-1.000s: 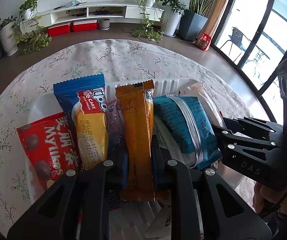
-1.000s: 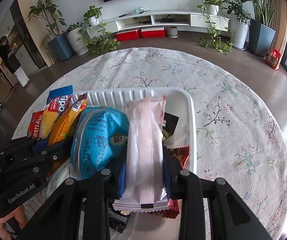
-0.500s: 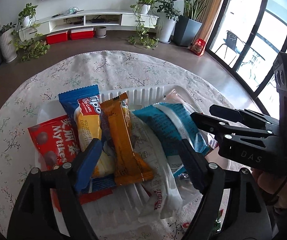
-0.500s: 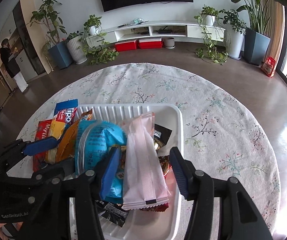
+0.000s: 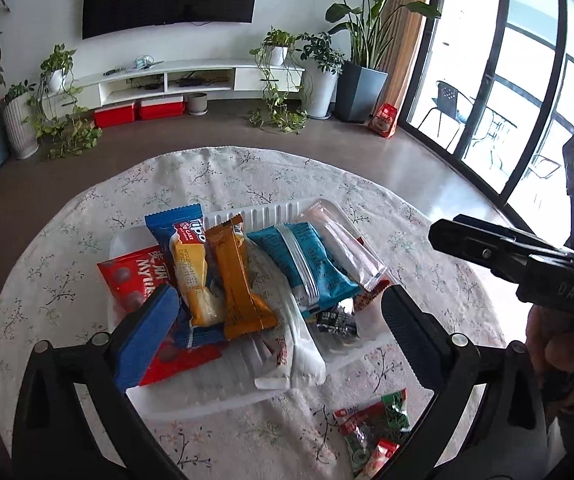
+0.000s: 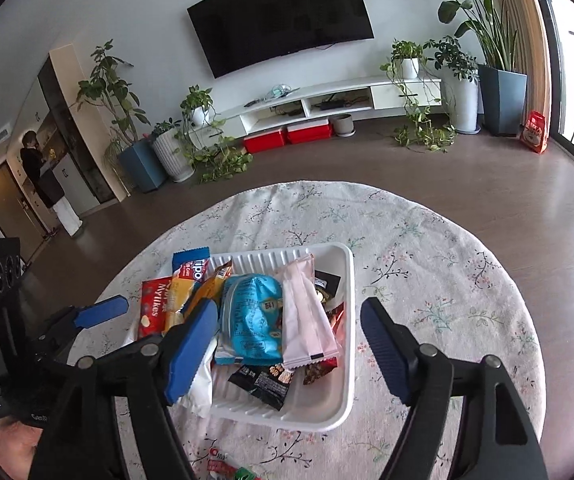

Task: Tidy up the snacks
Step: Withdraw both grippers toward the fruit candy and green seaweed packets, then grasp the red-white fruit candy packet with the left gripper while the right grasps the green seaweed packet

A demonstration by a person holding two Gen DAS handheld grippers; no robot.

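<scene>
Task well advanced: most snacks lie in the white tray (image 5: 271, 210) at frame centre, ranged side by side: red packet (image 5: 135, 276), blue cake packet (image 5: 179, 236), orange bar (image 5: 239, 280), teal pack (image 5: 303, 260), pink sachet (image 5: 347, 248). Outstanding: a red-green packet (image 5: 375, 420) on the cloth, lower right. Left gripper (image 5: 279, 320) and right gripper (image 6: 287, 344) have just been opening; both stand apart, nothing between them.

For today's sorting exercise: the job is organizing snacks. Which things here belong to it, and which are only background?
Belongs:
white ribbed plastic tray
orange snack bar wrapper
teal snack packet
pale pink wrapper
red and green packets on the tablecloth

Background:
black wall television
red storage boxes
potted plants
</scene>
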